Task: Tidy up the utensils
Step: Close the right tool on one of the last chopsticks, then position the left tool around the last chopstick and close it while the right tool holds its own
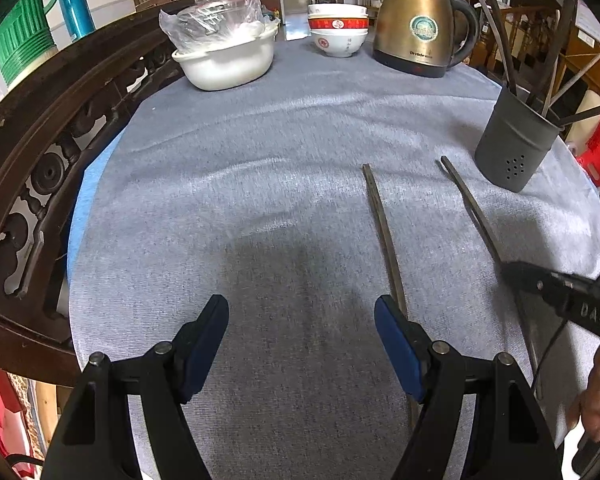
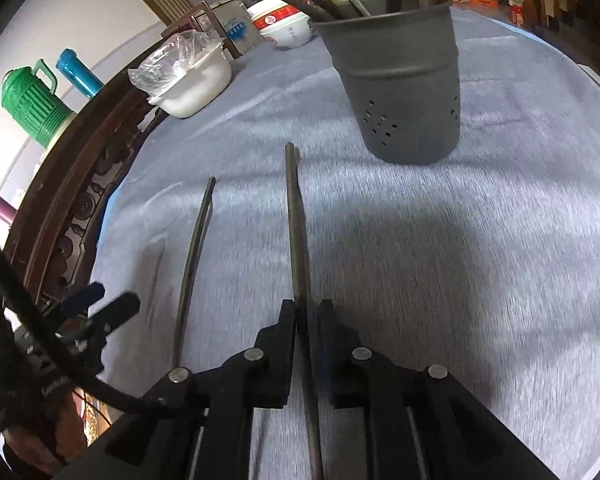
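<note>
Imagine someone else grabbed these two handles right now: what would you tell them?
Right gripper: shut on a dark, slender chopstick pointing toward the grey perforated utensil holder.
Left gripper: open, empty, above the grey tablecloth.
A second dark chopstick lies on the cloth beside the left gripper's right finger.
Done: several utensils already stand in the holder.
Left: drop the held chopstick in, then the lying one.

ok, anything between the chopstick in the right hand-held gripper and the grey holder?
Nothing visible. The right hand-held gripper grips the chopstick; only bare cloth lies before the grey holder.
</note>
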`<state>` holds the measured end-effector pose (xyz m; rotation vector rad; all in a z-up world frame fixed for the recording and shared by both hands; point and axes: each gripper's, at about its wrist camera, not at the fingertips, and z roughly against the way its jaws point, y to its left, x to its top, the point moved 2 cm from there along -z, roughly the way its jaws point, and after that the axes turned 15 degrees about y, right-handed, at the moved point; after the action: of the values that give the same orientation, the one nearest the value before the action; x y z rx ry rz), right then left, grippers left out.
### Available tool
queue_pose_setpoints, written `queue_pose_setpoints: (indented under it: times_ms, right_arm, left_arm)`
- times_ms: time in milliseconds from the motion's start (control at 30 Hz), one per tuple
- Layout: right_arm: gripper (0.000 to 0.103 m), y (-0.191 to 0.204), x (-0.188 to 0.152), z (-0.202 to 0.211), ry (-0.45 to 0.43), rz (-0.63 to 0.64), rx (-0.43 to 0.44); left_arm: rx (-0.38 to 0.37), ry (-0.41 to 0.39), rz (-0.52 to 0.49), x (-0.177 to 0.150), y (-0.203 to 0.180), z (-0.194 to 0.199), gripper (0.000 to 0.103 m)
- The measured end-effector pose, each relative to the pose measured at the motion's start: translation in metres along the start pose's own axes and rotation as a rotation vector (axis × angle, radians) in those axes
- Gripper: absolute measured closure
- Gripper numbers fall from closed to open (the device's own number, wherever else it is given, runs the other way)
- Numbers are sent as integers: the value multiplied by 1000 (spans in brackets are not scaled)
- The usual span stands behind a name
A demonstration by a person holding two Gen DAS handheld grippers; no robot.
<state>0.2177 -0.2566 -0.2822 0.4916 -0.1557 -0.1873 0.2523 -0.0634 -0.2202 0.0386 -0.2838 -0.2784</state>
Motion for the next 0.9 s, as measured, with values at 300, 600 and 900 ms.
queue_pose_setpoints:
  times_ms: [300,600,900]
  right_arm:
    - [88,2,-2,0,-18,11,-20]
    - [88,5,19,0,-20,-8,-48]
    - [87,21,56,-20,-44,19,-143]
  left_arm:
    - [-27,24,10,0,7,-8,27]
    - [-48,40,14,-3,9,-14,27]
    - [-46,47,24,-4,11,-16,27]
